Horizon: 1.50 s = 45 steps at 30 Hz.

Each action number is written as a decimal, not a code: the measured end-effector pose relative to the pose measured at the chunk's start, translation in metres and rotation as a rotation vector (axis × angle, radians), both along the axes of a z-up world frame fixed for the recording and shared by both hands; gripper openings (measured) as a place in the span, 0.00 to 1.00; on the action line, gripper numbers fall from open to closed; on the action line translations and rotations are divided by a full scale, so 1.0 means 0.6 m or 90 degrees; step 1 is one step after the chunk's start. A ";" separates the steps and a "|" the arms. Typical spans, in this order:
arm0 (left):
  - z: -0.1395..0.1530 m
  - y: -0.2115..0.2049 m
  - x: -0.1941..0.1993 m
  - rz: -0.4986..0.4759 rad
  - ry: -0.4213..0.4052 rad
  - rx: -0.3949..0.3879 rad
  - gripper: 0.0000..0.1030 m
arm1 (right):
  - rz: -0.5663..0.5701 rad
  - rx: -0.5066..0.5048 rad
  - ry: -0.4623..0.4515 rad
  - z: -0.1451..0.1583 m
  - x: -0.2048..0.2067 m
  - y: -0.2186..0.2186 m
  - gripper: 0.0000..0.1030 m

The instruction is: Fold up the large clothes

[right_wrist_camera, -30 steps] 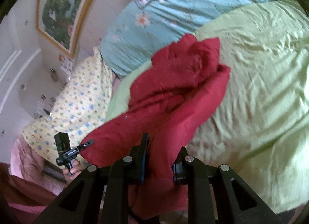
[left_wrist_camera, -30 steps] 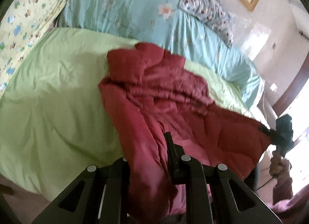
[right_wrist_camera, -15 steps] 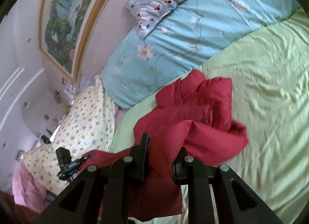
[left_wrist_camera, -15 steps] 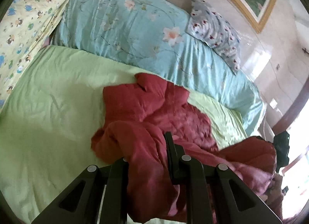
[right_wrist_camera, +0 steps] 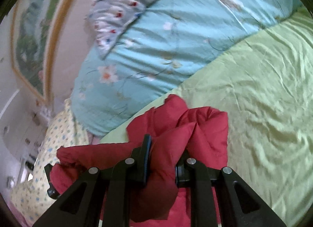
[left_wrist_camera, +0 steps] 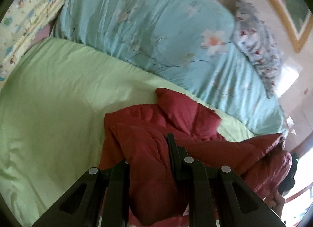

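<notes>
A dark red padded jacket (left_wrist_camera: 176,121) lies bunched on the green bedspread (left_wrist_camera: 58,97). My left gripper (left_wrist_camera: 150,160) is shut on a thick fold of it, the cloth bulging up between the black fingers. In the right wrist view the same red jacket (right_wrist_camera: 195,125) rises in folds ahead, and my right gripper (right_wrist_camera: 162,162) is shut on another bunch of it. The jacket's near edge stretches between both grippers; at the left of the right wrist view the other gripper's black body (right_wrist_camera: 49,184) pokes out past the cloth. The sleeves are hidden in the folds.
A light blue flowered duvet (left_wrist_camera: 156,31) is rolled along the far side of the bed, with a grey patterned pillow (left_wrist_camera: 256,42) on it. A yellow printed quilt (left_wrist_camera: 17,21) lies at the left. A framed picture (right_wrist_camera: 33,37) hangs on the wall.
Both grippers have carried the jacket forward over the bed toward the blue duvet. The red cloth, spread and hanging a second ago, has bunched up low between them.
</notes>
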<state>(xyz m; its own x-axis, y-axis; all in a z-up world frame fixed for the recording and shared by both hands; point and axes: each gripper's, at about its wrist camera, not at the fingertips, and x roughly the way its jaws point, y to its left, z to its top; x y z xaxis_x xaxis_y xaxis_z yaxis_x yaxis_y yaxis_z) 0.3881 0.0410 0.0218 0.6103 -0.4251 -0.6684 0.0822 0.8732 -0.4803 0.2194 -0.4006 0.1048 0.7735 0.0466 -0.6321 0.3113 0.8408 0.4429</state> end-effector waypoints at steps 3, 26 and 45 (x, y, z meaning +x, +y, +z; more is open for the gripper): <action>-0.033 -0.017 0.063 0.018 0.029 -0.011 0.16 | -0.028 0.025 0.010 -0.028 0.034 -0.034 0.17; -0.093 -0.075 0.174 0.002 0.013 0.073 0.32 | -0.166 0.061 0.044 -0.169 0.149 -0.121 0.18; -0.118 -0.244 0.032 -0.147 -0.064 0.302 0.52 | -0.179 0.059 0.047 -0.163 0.160 -0.118 0.29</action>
<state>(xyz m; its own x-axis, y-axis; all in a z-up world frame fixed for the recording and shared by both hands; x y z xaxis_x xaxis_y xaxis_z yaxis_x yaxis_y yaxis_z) 0.4073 -0.1052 -0.0489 0.6075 -0.2209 -0.7630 0.3226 0.9464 -0.0172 0.3153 -0.4713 0.0070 0.7159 -0.1025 -0.6906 0.5603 0.6745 0.4807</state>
